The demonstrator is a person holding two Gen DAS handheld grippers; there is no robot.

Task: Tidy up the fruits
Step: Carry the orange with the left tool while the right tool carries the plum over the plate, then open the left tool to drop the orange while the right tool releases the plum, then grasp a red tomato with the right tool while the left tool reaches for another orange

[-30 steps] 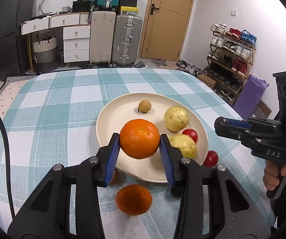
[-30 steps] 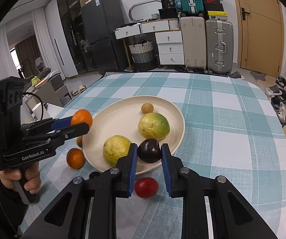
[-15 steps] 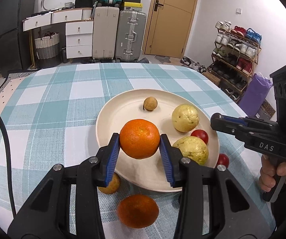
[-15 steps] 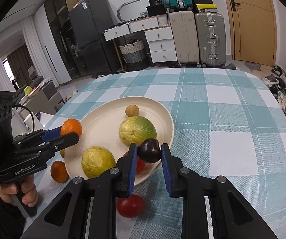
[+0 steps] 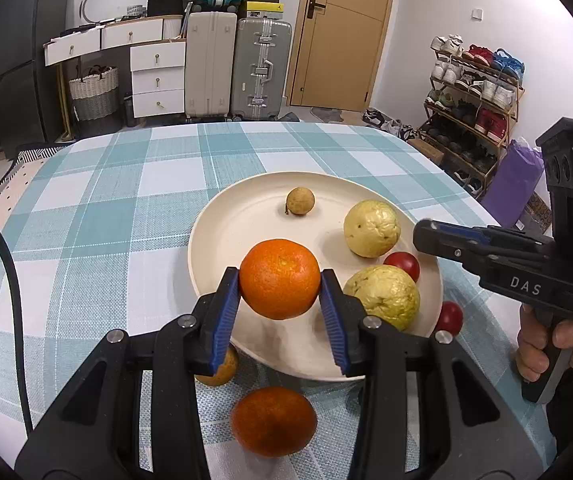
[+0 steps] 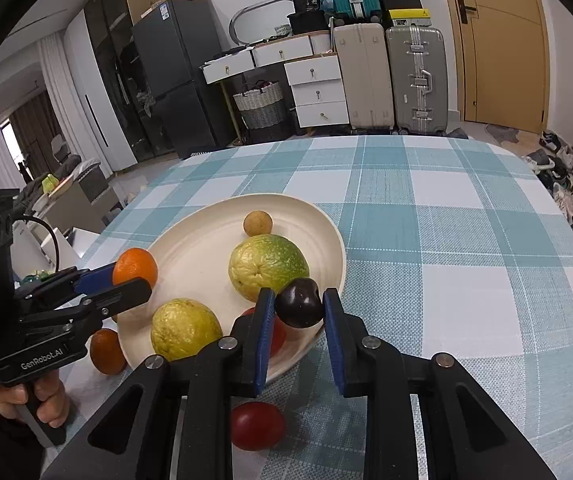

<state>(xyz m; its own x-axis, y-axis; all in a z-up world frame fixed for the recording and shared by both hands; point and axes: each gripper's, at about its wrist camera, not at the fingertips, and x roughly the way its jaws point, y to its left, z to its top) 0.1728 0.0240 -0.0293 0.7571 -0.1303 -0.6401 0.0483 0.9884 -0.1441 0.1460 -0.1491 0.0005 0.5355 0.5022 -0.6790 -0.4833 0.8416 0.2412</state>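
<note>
On a checked tablecloth a plate is set. An orange is pinched by the left gripper above the plate's near edge. A dark plum sits between the right gripper's barely parted jaws over the rim, nearer to being set down.

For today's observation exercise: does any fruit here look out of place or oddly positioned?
Yes. Three fruits lie on the tablecloth off the plate: an orange, a small yellowish-brown fruit half hidden by the left hand-held gripper, and a red fruit. Nothing looks spilled or damaged.
</note>
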